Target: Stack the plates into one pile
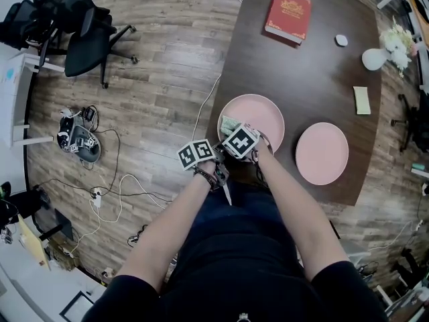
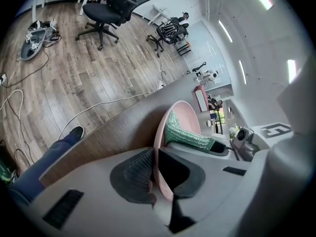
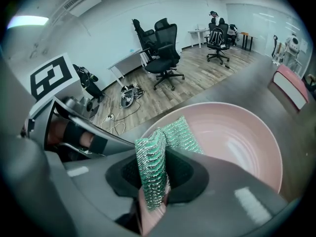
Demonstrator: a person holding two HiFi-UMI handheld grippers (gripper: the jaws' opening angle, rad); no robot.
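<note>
Two pink plates lie on the dark table: one (image 1: 258,116) at the near left edge, the other (image 1: 322,153) to its right, apart from it. Both grippers sit at the near-left rim of the left plate. My left gripper (image 1: 216,161) (image 2: 155,174) is shut on that plate's rim (image 2: 163,132), one pad on each face. My right gripper (image 1: 231,126) (image 3: 160,167) also has the rim between its green textured pads (image 3: 150,167), one of them lying on the plate's inner face (image 3: 232,137). From the left gripper view, its green finger (image 2: 187,135) rests inside the plate.
On the far side of the table (image 1: 301,72) are a red book (image 1: 288,15), a small white object (image 1: 341,40), a white vase with flowers (image 1: 377,58) and a pale notepad (image 1: 362,100). Office chairs (image 1: 80,32) and cables (image 1: 100,193) are on the wooden floor to the left.
</note>
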